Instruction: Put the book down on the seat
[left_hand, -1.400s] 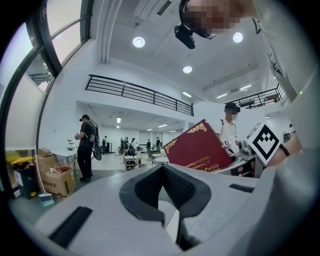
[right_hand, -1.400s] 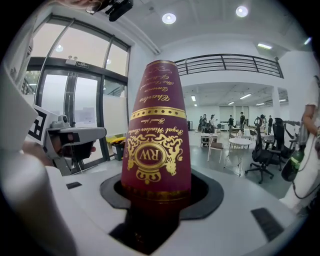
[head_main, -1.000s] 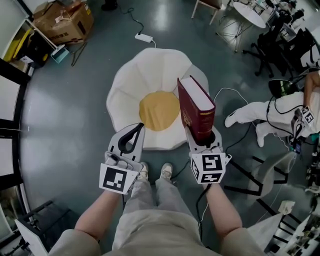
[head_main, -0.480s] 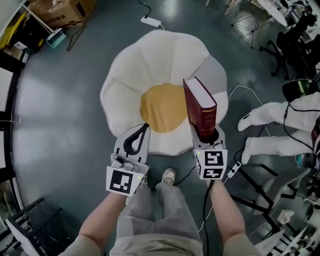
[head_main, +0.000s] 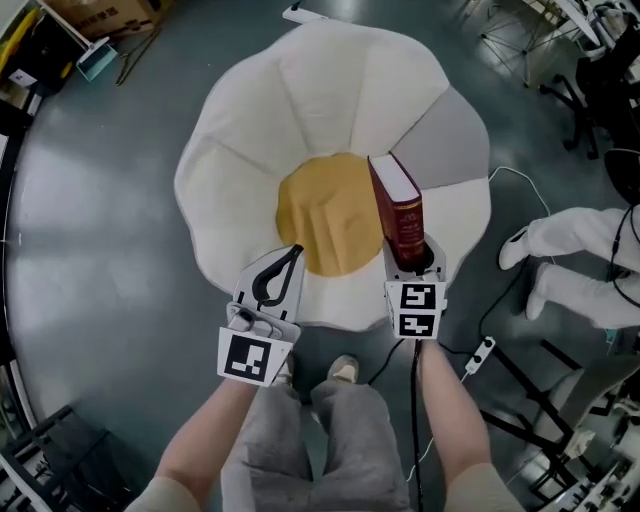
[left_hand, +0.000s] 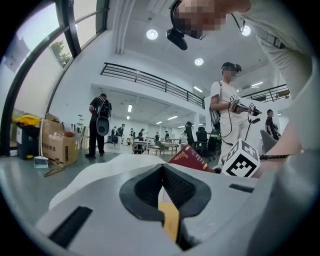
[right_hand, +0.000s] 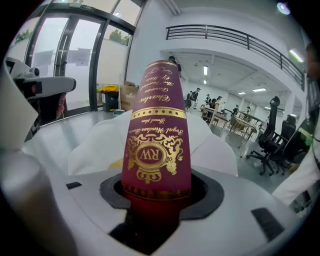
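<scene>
The book (head_main: 398, 205) between the right gripper's (head_main: 410, 258) jaws has a deep wine-red cover. Its spine carries gold lettering, gold bands and a gold crest with scrollwork, and its page edges are pale cream. Under and ahead of those jaws, the flower-shaped seat (head_main: 270, 110) is off-white with a mustard-yellow middle. One petal to the right of the jaws looks grey, though that may be shadow. The right gripper and the left gripper (head_main: 290, 255) are both light grey with black jaw linings, and their marker cubes bear black-and-white squares. The floor (head_main: 90, 200) left of the jaws is a dark, glossy grey-green. Far beyond the left jaws, a cardboard box (left_hand: 59, 147) is brown.
</scene>
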